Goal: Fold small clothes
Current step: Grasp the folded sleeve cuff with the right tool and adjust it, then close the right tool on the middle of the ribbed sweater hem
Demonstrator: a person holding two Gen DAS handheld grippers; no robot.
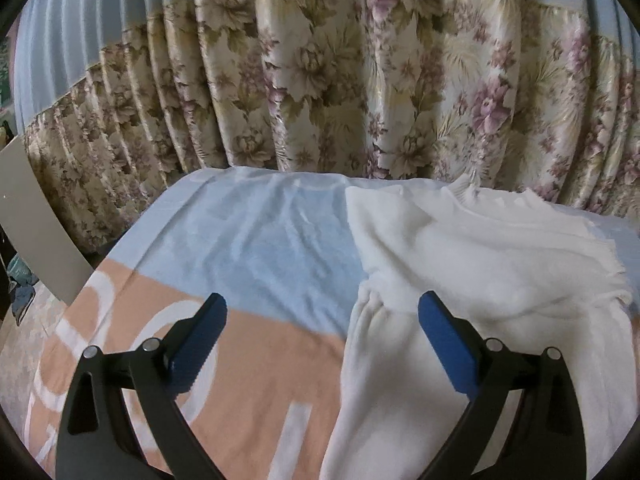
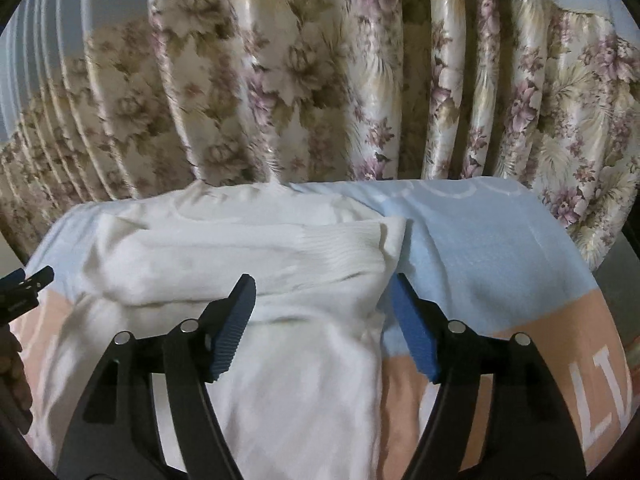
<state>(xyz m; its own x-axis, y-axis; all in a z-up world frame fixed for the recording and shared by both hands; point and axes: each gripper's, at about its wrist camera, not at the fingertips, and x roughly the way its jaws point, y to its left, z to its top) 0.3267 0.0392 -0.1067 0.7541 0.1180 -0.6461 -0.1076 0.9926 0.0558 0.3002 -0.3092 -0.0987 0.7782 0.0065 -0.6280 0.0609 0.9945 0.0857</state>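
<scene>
Through the left wrist camera you are looking down at a white knit sweater point(image 1: 460, 264) lying spread on a blue and peach blanket point(image 1: 260, 248), with a flowered curtain point(image 1: 320, 80) hanging just behind it. Your left gripper point(image 1: 322, 312) is hovering above the sweater's near left edge, its jaws released and standing wide — nothing is between them. One blue pad point(image 1: 444, 344) is sitting over the white fabric; the other is over bare blanket beside the sweater.

Through the right wrist camera the sweater point(image 2: 240, 264) is filling the middle of the view, and a sleeve with a ribbed cuff point(image 2: 340, 248) is lying folded across its chest, the cuff ending at the sweater's right edge. Your right gripper point(image 2: 324, 300) is hanging just above that edge, jaws parted and gripping nothing. At the sweater's far left the tip of the left gripper is showing, with part of your hand point(image 2: 12, 376) below it.

Judging by the knit, you are dealing with something soft, light and floppy — it will sag and drag rather than hold a shape. It is probably best taken at the hem corners or the side seams near you, pinching both layers so the folded sleeve is not pulled loose.
</scene>
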